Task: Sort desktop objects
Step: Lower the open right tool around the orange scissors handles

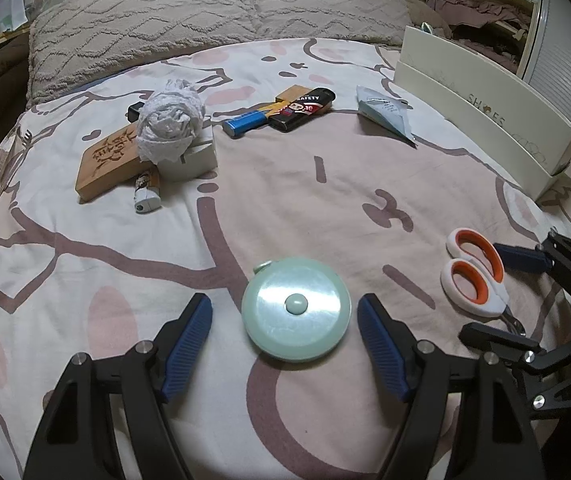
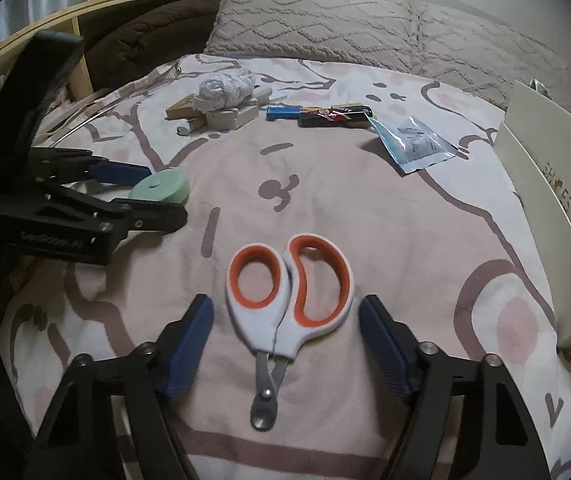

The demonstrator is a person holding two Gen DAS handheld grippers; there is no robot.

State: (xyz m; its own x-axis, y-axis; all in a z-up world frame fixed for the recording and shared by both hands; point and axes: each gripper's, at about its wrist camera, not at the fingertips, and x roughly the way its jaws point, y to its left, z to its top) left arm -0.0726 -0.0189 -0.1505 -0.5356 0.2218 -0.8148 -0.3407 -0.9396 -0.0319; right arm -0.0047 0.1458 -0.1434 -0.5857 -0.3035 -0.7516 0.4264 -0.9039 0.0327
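Observation:
A round mint-green tape measure (image 1: 296, 308) lies flat on the patterned bedsheet. My left gripper (image 1: 284, 299) is open around it, one blue pad on each side and neither pressing on it. Small scissors (image 2: 289, 292) with white and orange handles lie with the handles pointing away from me and the short metal blades toward me. My right gripper (image 2: 286, 300) stands open astride them, with a gap at both pads. The two grippers are side by side: the right gripper (image 1: 485, 290) shows at the right edge of the left wrist view.
Further back lie a wooden block (image 1: 105, 164), a crumpled white cloth (image 1: 169, 120) on a white box (image 1: 193, 160), a small lighter (image 1: 147, 194), a blue lighter (image 1: 243, 122), a black lighter (image 1: 301, 110) and a blue packet (image 1: 385, 114). A white shoe box (image 1: 485, 120) stands at the right, pillows (image 1: 205, 12) behind.

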